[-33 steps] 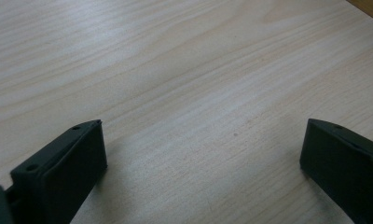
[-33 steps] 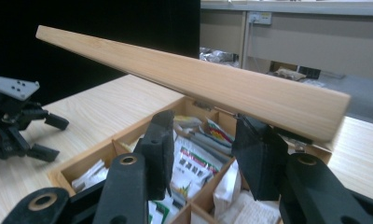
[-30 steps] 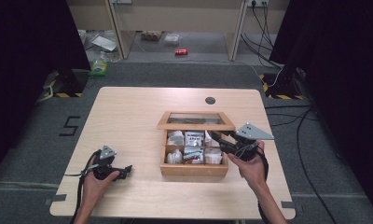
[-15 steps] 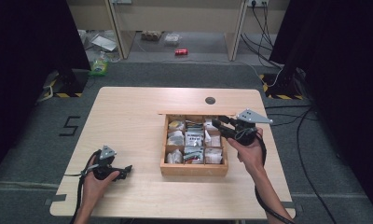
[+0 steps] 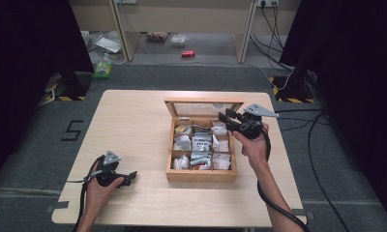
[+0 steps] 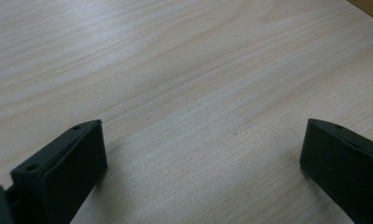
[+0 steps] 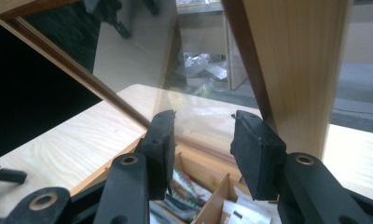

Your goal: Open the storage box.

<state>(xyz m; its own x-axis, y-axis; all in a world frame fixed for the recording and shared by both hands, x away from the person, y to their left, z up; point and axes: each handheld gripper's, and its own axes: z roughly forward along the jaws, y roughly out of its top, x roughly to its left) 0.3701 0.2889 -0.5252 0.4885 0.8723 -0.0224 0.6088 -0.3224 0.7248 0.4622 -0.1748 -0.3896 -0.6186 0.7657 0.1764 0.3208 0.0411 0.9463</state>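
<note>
worktop (image 5: 133, 125): pale wood, smooth, matt, fine grain | box (image 5: 201, 173): warmer wood, divided | lid (image 7: 296, 65): wood frame, glossy clear pane with reflections | packets (image 5: 200, 143): paper and shiny wrap | right claw (image 7: 201, 140): matt black, rough pads | floor at 12 o'clock (image 5: 191, 77): grey, dull carpet

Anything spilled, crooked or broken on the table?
Nothing stands out. The wooden tea box sits square on the table, its glass lid raised, sachets inside their compartments. Both tongs are open, the right tongs by the lid.
</note>
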